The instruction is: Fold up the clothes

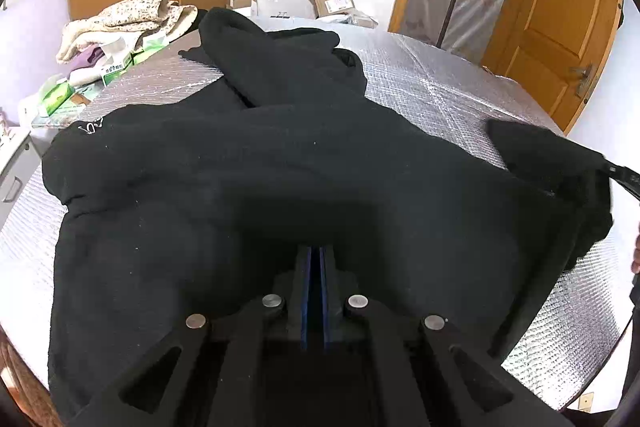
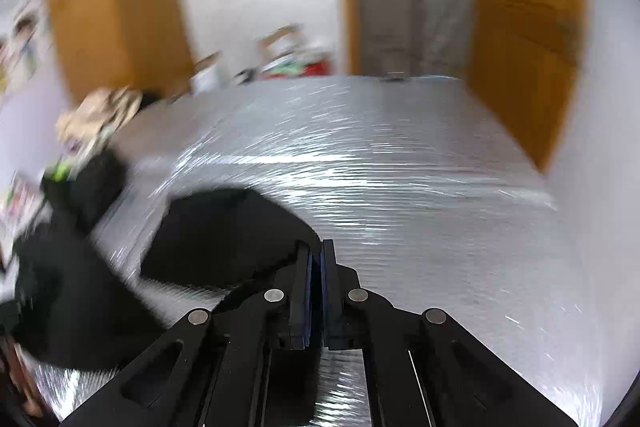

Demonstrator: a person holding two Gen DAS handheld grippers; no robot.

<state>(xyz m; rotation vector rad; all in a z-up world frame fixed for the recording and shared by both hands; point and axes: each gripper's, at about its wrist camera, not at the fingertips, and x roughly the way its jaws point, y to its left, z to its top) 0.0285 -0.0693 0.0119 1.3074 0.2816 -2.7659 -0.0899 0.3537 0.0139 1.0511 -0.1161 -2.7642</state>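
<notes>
I see the black hoodie (image 1: 248, 163) spread over the silver foil-covered table (image 1: 460, 95), its hood toward the far edge. My left gripper (image 1: 316, 255) sits over the hoodie's near hem, jaws nearly together; whether cloth is pinched I cannot tell. My right gripper (image 2: 317, 255) has its jaws narrow on a hoodie corner lifted off the table. Small white lettering (image 1: 91, 127) on the hoodie's left side is unreadable. Green-and-white boxes (image 1: 116, 65) beside the table's left edge carry print too small to read.

Left gripper (image 1: 317, 255) low, jaws pressed together on black fabric; right gripper (image 2: 318, 259) likewise clamped, raised, blurred.
</notes>
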